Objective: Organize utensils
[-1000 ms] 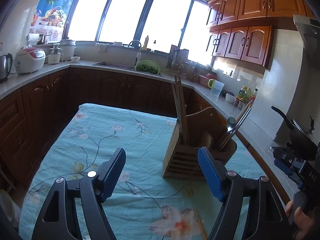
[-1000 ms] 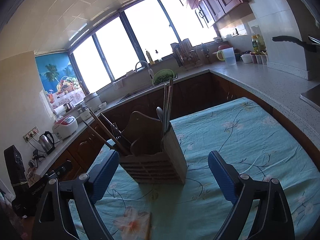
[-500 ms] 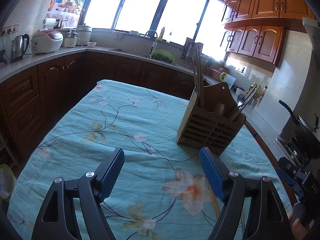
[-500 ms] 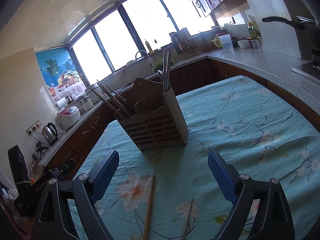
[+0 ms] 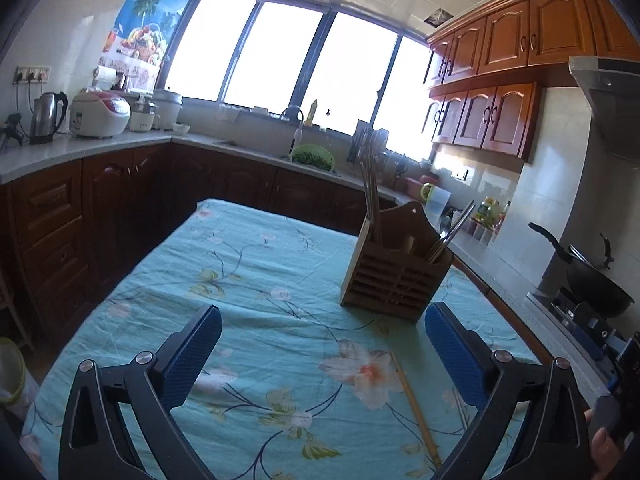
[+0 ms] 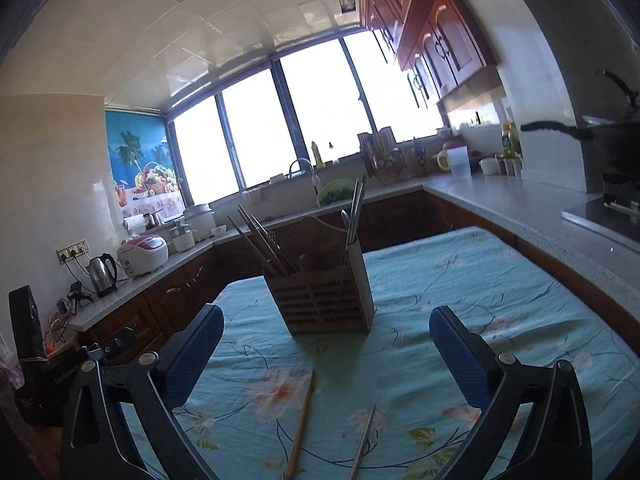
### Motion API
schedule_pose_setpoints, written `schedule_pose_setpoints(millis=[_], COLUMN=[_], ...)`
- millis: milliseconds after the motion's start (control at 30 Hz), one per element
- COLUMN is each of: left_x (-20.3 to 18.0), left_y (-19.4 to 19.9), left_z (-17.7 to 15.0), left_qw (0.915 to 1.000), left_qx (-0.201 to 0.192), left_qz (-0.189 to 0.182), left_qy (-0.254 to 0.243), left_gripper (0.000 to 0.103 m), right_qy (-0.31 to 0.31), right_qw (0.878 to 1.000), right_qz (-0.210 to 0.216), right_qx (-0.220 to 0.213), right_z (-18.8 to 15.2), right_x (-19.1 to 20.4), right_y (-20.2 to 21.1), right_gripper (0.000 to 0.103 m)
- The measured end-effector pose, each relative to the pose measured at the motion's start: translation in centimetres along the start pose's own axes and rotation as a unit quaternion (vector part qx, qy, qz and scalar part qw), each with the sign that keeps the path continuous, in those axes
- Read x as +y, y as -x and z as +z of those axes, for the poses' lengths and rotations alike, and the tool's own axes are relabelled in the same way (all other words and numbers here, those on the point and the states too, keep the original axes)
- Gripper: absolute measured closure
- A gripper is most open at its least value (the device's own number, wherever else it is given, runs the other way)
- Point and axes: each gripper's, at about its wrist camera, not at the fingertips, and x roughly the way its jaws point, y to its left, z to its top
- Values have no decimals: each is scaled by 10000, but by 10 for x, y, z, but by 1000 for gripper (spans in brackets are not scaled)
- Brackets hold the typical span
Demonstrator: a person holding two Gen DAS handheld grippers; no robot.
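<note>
Both your left gripper [image 5: 323, 343] and right gripper [image 6: 326, 343] are opening, empty. Two chopsticks [image 6: 301, 424] lie at six o'clock of the wooden holder [image 6: 325, 295]; come low, pinch one mid-shaft

A steel kettle [image 5: 47, 117] and a white rice cooker [image 5: 100, 114] stand side by side on the counter [image 5: 24, 159] at the left. A green colander [image 5: 312, 156] sits by the sink faucet [image 5: 291, 112]. A black wok [image 5: 596, 280] rests on the stove at the right.
</note>
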Motion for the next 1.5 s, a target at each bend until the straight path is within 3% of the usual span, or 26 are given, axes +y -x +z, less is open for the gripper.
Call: schedule_pose_setpoints(millis=[100,333,533,800,1500], left_x=[-4,-15,-24,-26,-11], left_y=[19,40,47,51,51], left_z=[-8,-32,-52,-51,-58], left_qw=[9995,9966,9941,9919,9890], left_qx=[-164,-238,-166,-51,-140], left_qz=[103,384,519,686,865], left_qy=[-252,-695,-936,-1067,-1194], left_gripper=[1,1,1,1,1], right_qy=[452,950,905,750,642], right_qw=[9987,9944,9943,9943,9952], right_qz=[-143,-415,-554,-751,-732], right_qx=[-208,-179,27,126,-6], right_z=[1,-28,-46,-54,-62], right_x=[10,20,14,0,-11], right_y=[16,34,36,38,47], right_gripper=[0,0,0,0,0])
